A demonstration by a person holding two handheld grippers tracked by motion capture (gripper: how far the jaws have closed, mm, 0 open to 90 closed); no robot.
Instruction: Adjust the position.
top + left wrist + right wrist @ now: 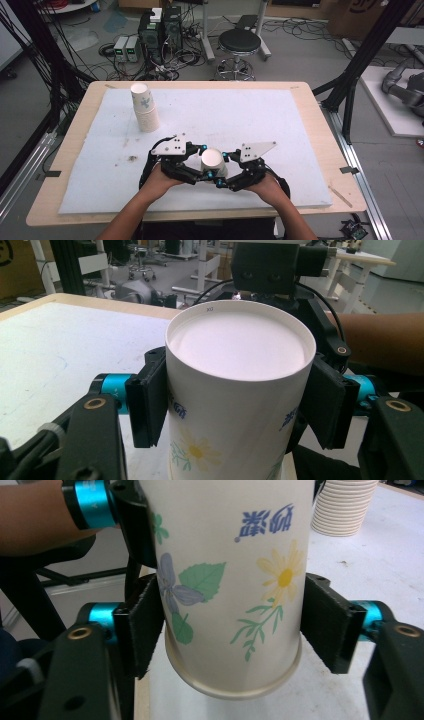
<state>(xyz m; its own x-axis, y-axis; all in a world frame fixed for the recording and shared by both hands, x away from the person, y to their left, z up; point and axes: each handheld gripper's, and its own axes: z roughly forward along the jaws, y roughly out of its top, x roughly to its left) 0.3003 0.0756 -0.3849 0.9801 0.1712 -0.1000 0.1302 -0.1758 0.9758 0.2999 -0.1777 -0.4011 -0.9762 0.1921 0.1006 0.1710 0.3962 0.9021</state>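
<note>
Now both the left tongs (235, 405) and right tongs (232, 625) clamp the flowered paper cup (213, 162).

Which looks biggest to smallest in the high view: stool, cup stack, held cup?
1. Stool, though it stands farther off.
2. Cup stack.
3. Held cup, upside down, partly hidden by the hand-held grippers.

We see a white paper cup (227, 580) with a yellow flower, a purple flower, green leaves and blue writing. Our grippers have black jaws and bright blue rings. The stack of cups (145, 108) is cream white. The mat (260, 115) is white on a light brown table (322, 135).
</note>
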